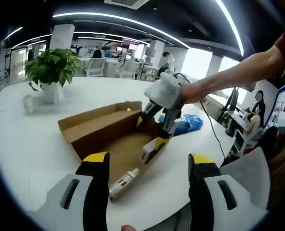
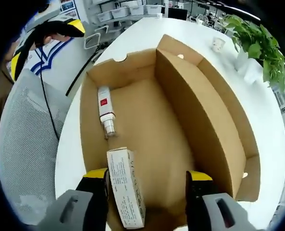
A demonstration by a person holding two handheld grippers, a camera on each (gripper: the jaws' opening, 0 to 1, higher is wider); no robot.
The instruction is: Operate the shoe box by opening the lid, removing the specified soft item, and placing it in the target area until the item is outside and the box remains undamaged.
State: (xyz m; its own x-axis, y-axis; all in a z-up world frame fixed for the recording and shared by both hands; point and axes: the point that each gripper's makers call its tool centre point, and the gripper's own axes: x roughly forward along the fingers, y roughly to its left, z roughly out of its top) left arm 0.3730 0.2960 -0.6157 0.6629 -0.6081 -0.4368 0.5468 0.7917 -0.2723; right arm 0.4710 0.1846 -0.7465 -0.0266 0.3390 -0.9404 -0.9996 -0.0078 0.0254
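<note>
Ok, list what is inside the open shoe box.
Inside the shoe box: a small white carton by the right gripper, and a white bottle lying flat. The near end, under the gripper, is hidden.

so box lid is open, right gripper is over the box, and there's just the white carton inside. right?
Not quite. Besides the white carton, a small bottle with a red label lies inside the box; the right gripper view shows both. Lid open and right gripper over the box hold.
</note>
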